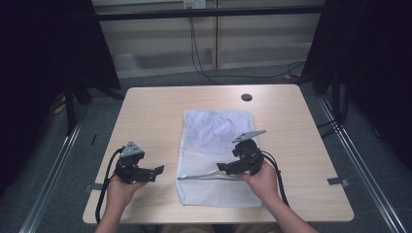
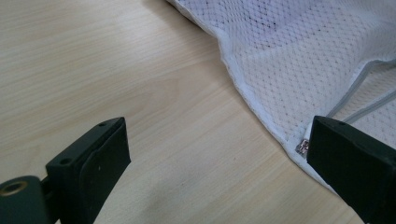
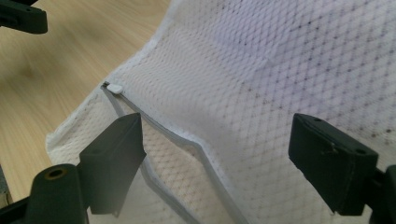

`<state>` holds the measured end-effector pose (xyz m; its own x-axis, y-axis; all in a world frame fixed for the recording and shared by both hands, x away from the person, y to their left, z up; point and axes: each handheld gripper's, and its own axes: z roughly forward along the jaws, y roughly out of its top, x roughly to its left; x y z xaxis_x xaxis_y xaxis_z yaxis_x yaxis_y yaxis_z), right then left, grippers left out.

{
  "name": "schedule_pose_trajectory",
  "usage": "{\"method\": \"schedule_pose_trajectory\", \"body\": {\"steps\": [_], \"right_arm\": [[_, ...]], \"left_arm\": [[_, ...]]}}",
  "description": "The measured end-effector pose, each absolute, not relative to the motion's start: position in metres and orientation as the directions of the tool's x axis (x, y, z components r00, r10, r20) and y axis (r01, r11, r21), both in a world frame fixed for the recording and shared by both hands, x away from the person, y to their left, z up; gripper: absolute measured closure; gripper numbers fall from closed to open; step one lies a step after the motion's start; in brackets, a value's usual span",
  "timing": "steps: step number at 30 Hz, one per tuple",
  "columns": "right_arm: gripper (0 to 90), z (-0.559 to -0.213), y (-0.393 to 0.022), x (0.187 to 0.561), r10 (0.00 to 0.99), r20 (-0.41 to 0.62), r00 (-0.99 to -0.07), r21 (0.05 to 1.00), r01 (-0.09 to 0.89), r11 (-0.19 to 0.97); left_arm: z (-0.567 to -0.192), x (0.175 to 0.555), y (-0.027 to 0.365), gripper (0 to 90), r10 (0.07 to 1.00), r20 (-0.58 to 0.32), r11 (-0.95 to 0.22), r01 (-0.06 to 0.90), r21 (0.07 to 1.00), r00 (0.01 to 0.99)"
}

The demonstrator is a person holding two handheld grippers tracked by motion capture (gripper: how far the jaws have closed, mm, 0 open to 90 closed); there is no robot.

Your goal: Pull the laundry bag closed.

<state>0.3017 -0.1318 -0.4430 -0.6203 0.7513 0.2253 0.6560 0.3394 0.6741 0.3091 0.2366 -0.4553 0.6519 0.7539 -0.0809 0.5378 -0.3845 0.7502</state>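
A white mesh laundry bag (image 1: 214, 141) lies flat on the wooden table (image 1: 150, 111), with clothing faintly visible inside. Its grey zipper (image 3: 187, 140) runs across the near end and gapes partly open, the white pull (image 3: 114, 87) resting at the bag's left edge. My right gripper (image 1: 221, 167) hovers over that zipper, jaws open, with only mesh (image 3: 280, 60) beneath them. My left gripper (image 1: 158, 172) is open over bare wood just left of the bag. In the left gripper view the bag's hem (image 2: 252, 93) and a metal zipper end (image 2: 302, 147) sit beside the right jaw.
A small black round cap (image 1: 246, 97) is set into the table near its far edge. Cables (image 1: 199, 58) hang down behind the table. Dark curtains stand on both sides. The other gripper (image 3: 21, 18) appears at the top left of the right gripper view.
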Motion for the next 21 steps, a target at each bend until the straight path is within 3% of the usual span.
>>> {"method": "schedule_pose_trajectory", "body": {"steps": [21], "right_arm": [[17.8, -0.447, -0.095, 0.310, 0.719, 0.256, -0.647, 0.650, 0.665, 0.367]], "left_arm": [[-0.453, 0.308, 0.237, 5.8, 0.733, -0.081, -0.399, 0.523, 0.754, 0.676]]}}
